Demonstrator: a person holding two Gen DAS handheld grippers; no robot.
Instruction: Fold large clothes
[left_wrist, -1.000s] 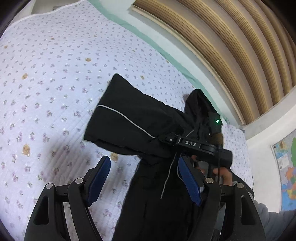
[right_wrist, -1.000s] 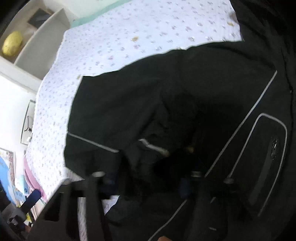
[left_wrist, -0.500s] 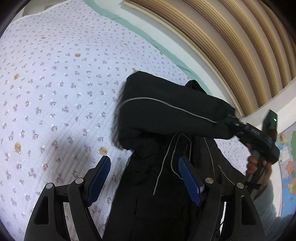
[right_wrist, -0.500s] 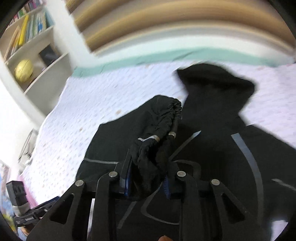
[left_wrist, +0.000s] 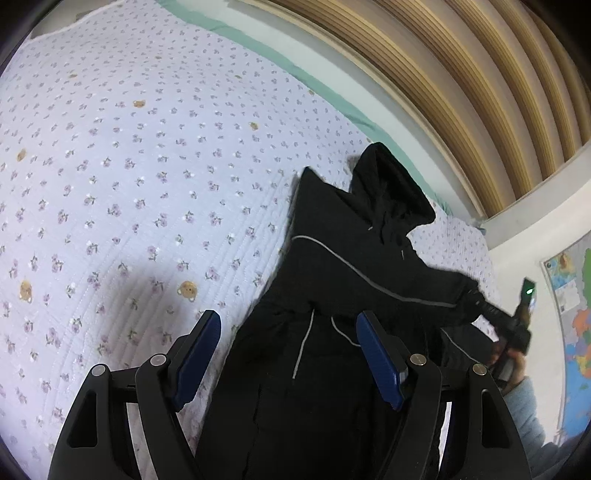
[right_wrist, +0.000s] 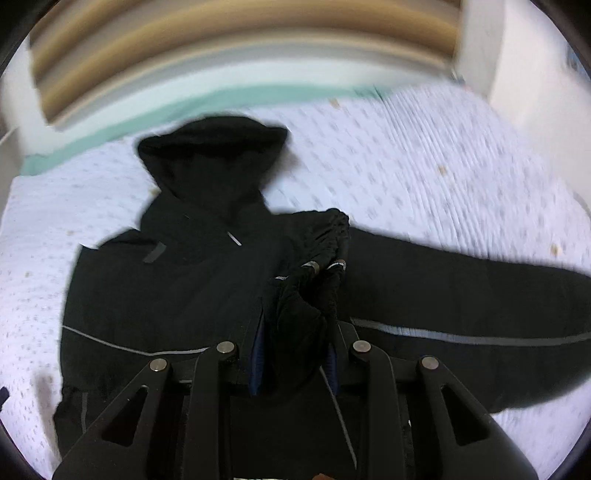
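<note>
A black hooded jacket (left_wrist: 351, 258) (right_wrist: 166, 295) lies face up on the flowered quilt (left_wrist: 129, 184), with its hood (left_wrist: 388, 184) (right_wrist: 210, 155) toward the headboard. My right gripper (right_wrist: 297, 332) (left_wrist: 480, 299) is shut on the bunched cuff (right_wrist: 325, 240) of one sleeve. That sleeve, marked by a grey stripe (left_wrist: 369, 277), is stretched across the chest toward the right in the left wrist view. The other sleeve (right_wrist: 461, 295) lies flat, out to the right. My left gripper (left_wrist: 287, 317) hovers open over the jacket's lower front, with nothing held between its blue pads (left_wrist: 199, 354).
A slatted wooden headboard (left_wrist: 443, 92) and a strip of green sheet (left_wrist: 258, 48) border the bed's far side. A wall map (left_wrist: 569, 314) hangs at the right. A person's hand (left_wrist: 511, 354) and grey sleeve (left_wrist: 528, 413) hold the right gripper. Bare quilt lies left of the jacket.
My right gripper has carried the sleeve cuff from the jacket's left side across the chest to the right, lifting it, and closed tighter on it. The left gripper has barely shifted.
</note>
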